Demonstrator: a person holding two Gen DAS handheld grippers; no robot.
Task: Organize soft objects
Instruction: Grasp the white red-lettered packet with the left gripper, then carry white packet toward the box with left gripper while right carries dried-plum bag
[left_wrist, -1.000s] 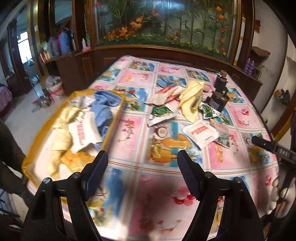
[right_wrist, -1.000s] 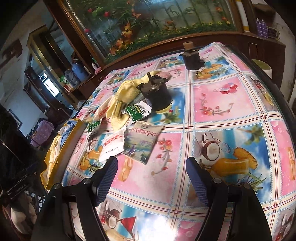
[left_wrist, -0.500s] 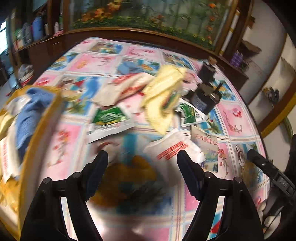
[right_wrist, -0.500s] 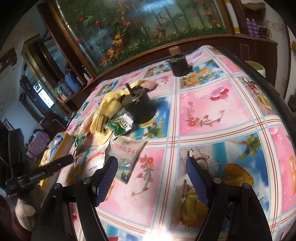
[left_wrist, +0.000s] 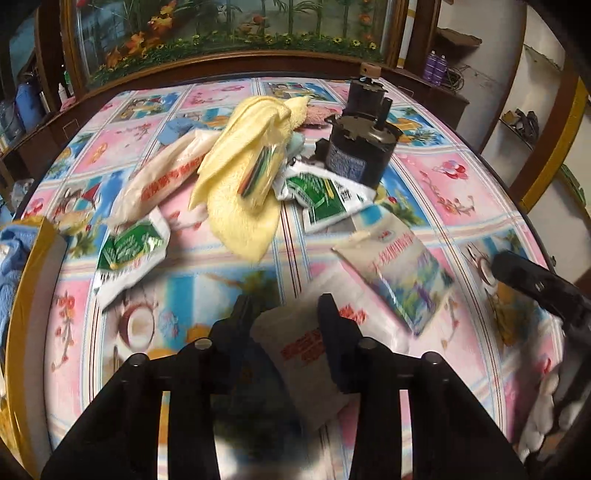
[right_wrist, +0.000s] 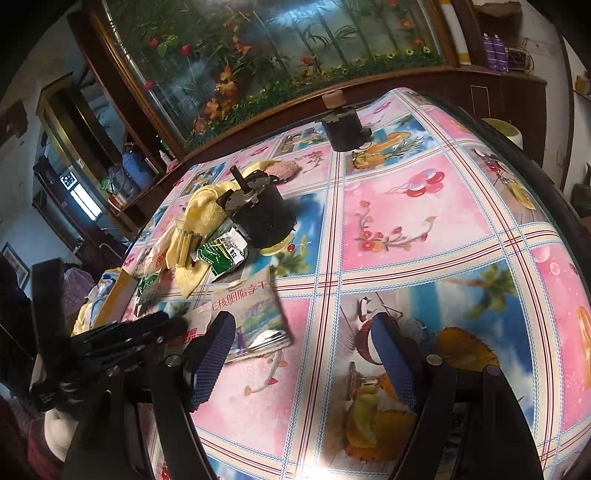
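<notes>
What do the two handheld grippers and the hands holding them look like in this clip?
Both are black two-finger tools. The left gripper has dark jaws on black arms with round silver pivot rivets. The right gripper has blue, finely textured pads on black arms with similar rivets. A white knitted glove covers the hand holding it.

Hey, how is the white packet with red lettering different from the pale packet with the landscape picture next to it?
The white packet with red lettering sits between the left gripper fingers, which have closed in on it; the landscape-print packet lies free on the tablecloth, touched by neither gripper. The white one is plain with red print; the other carries a blue-green scene. Both are soft pouches lying side by side.
</notes>
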